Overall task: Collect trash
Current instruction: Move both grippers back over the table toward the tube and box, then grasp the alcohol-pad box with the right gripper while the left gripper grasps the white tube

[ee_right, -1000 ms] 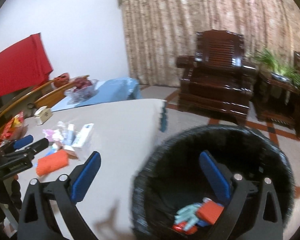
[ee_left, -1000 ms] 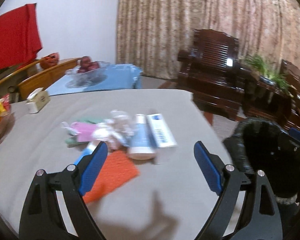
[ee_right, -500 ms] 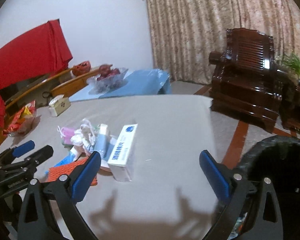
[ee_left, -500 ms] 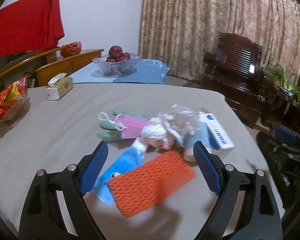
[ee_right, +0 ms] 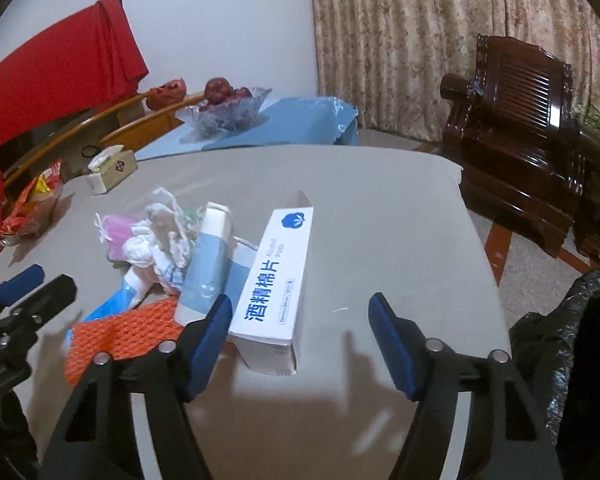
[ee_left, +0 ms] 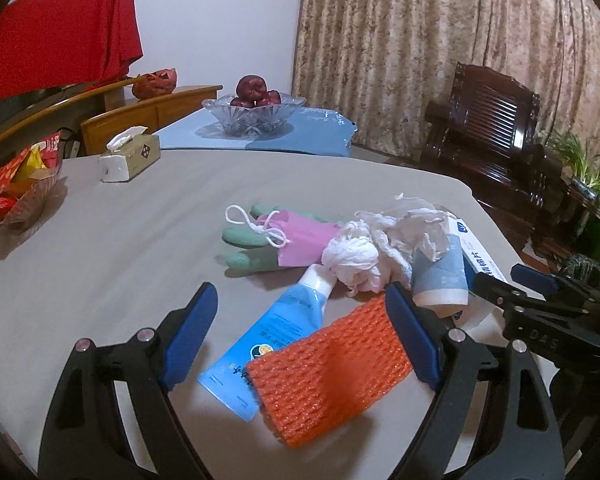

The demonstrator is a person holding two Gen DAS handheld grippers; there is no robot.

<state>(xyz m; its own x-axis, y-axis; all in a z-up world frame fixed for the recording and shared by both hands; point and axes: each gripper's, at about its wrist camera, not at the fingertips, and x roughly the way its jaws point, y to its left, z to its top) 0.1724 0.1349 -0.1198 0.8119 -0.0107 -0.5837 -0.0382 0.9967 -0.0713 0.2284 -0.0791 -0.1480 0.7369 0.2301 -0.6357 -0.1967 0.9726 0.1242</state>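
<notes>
A trash pile lies on the grey table: an orange foam net, a blue tube, crumpled white tissue, a green and pink glove, a blue-white carton and a white box. My left gripper is open and empty, its jaws on either side of the orange net and tube. My right gripper is open and empty, just in front of the white box. The orange net also shows in the right wrist view. A black trash bag hangs off the table's right edge.
A tissue box, a snack dish and a glass fruit bowl stand at the far side. A dark wooden armchair is beyond the table's right edge. The right gripper shows in the left wrist view.
Both grippers have swung from the trash bin back to the table and closed in on the pile. The left now straddles the orange net; the right faces the white box.
</notes>
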